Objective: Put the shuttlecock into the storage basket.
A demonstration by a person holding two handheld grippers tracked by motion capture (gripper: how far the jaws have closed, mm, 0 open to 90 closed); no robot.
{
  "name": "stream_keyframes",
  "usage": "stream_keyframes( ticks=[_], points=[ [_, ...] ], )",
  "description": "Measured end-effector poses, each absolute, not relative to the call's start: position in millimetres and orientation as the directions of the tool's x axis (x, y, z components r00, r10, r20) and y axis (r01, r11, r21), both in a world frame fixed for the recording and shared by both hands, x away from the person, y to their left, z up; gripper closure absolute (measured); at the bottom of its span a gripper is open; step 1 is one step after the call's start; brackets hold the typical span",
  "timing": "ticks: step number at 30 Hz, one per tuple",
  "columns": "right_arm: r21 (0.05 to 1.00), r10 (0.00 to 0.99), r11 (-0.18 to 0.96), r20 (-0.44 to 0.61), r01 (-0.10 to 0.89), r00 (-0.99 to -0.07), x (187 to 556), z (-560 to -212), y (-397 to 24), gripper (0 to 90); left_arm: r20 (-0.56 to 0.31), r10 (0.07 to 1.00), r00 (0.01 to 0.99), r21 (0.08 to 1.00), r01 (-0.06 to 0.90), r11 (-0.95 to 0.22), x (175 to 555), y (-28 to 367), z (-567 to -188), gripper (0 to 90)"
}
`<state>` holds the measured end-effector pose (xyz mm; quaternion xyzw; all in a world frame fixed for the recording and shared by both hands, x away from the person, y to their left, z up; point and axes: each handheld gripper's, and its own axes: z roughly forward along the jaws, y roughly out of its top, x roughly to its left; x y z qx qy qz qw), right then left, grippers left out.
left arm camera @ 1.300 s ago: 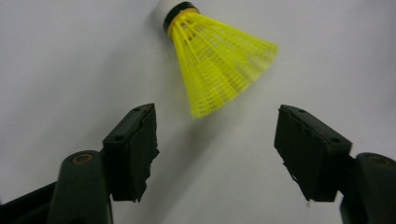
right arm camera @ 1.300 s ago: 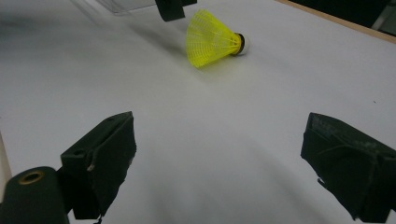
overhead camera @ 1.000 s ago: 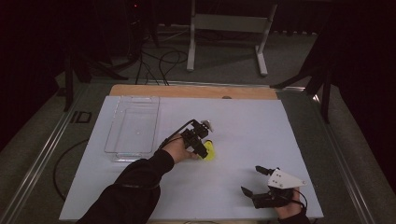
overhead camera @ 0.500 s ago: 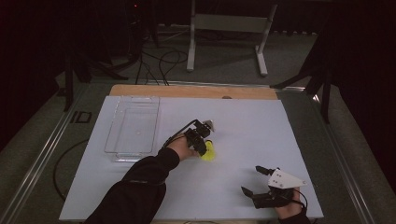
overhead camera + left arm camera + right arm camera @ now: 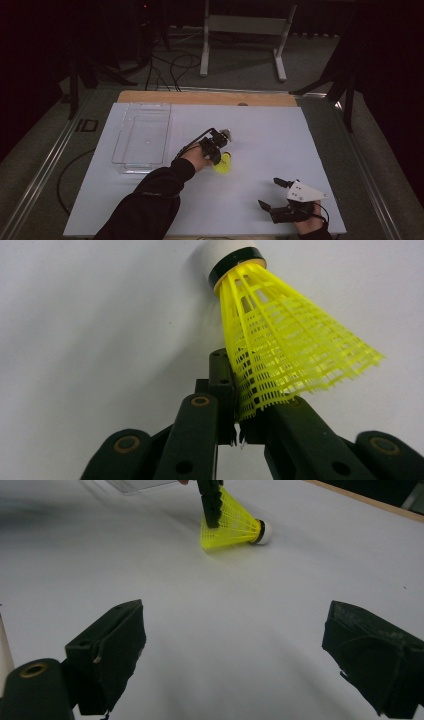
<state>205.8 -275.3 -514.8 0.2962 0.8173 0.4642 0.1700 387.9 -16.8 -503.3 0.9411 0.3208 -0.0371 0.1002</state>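
Jaws pinching one yellow shuttlecock [image 5: 280, 345] (skirt), one clear tray [image 5: 142, 140]

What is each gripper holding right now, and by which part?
The left gripper pinches the yellow shuttlecock by its skirt's rim. The right gripper is open, holding nothing.

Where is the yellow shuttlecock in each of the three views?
High view: shuttlecock lies mid-table, at the left tongs.
Left gripper view: upper centre-right, skirt edge pinched between the jaws, white cork up.
Right gripper view: top centre, on its side.
Shared landmark: the white table sheet.
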Motion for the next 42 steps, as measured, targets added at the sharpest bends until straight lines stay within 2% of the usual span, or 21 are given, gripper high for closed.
stream_keyframes(
  ticks=[13, 25, 42],
  points=[
    [0.858, 0.641, 0.397, -0.005, 0.326, -0.768, 206, -515, -275, 10.3, -0.155, 0.564, 0.811, 0.115, 0.582, -0.805, 389, -22, -488, 89.8],
    [0.861, 0.642, 0.395, -0.009, 0.321, -0.767, 206, -514, -275, 10.3, -0.143, 0.562, 0.815, 0.094, 0.577, -0.812, 390, -6, -463, 90.0],
    [0.859, 0.645, 0.392, -0.001, 0.330, -0.764, 206, -515, -274, 10.3, -0.121, 0.583, 0.803, 0.127, 0.595, -0.794, 394, 15, -423, 90.0]
  ],
)
